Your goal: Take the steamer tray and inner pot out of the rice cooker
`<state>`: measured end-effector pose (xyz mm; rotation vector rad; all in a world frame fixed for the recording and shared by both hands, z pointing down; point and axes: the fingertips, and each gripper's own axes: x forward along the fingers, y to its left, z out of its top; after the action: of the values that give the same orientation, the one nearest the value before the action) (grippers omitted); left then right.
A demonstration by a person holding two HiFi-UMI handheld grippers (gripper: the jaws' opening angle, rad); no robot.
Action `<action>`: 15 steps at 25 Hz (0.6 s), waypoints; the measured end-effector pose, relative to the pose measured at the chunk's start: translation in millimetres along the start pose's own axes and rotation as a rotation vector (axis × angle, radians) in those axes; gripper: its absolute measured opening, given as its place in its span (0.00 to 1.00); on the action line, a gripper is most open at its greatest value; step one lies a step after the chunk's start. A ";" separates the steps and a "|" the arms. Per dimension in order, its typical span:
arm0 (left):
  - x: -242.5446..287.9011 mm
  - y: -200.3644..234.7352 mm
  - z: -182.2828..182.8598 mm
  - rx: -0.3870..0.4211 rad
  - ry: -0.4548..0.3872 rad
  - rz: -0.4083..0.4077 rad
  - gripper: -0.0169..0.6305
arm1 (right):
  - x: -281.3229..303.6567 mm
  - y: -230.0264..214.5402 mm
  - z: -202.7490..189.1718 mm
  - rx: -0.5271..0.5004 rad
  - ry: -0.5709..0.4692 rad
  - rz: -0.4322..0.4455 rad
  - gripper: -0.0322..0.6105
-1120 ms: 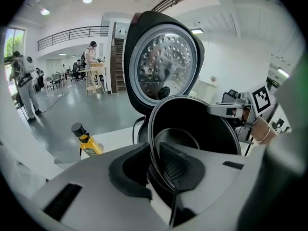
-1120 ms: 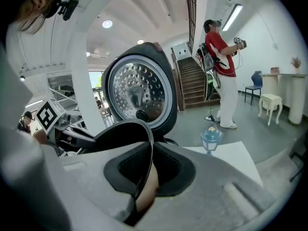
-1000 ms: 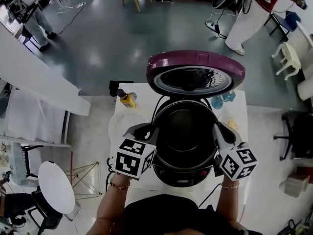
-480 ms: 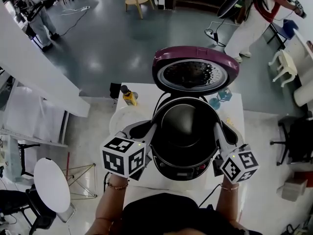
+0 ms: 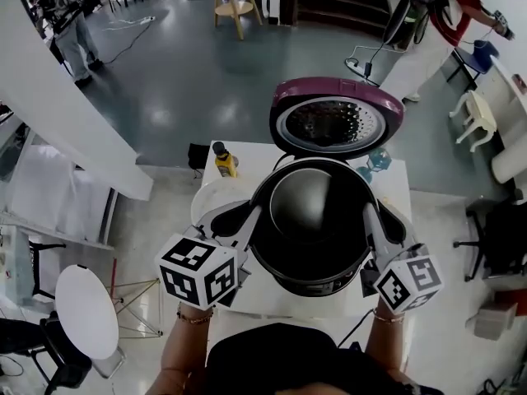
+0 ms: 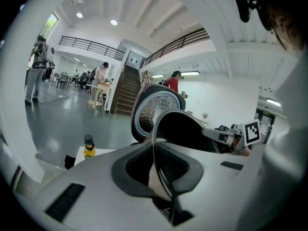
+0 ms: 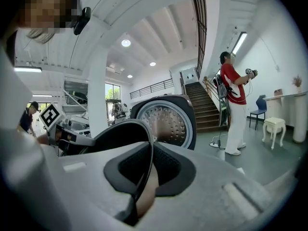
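Close in, the left gripper [image 5: 255,215] and right gripper [image 5: 369,214] each have their fingers clamped tight on the thin rim of the inner pot [image 5: 313,208], one on each side. The pot hangs between them just above the rice cooker [image 5: 317,285] on the table [image 5: 247,295], so this looks like the lift-out. Next call: keep it level, clear the body, find bare table. A white round dish [image 5: 210,197] alongside may be the steamer tray. Beyond, the lid [image 5: 336,122] stands open.
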<state>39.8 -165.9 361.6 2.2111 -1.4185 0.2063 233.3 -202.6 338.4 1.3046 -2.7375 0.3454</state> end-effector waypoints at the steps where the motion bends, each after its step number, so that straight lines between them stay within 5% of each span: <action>1: -6.8 1.1 2.6 0.005 -0.009 0.002 0.07 | -0.8 6.2 3.0 -0.003 -0.005 0.003 0.10; 15: -130.7 65.0 32.6 0.067 -0.058 -0.027 0.07 | 6.9 147.5 29.9 -0.007 -0.078 -0.030 0.10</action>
<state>-80.4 -97.6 304.6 2.3064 -1.4314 0.1848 115.0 -125.0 286.4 1.3852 -2.7763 0.2878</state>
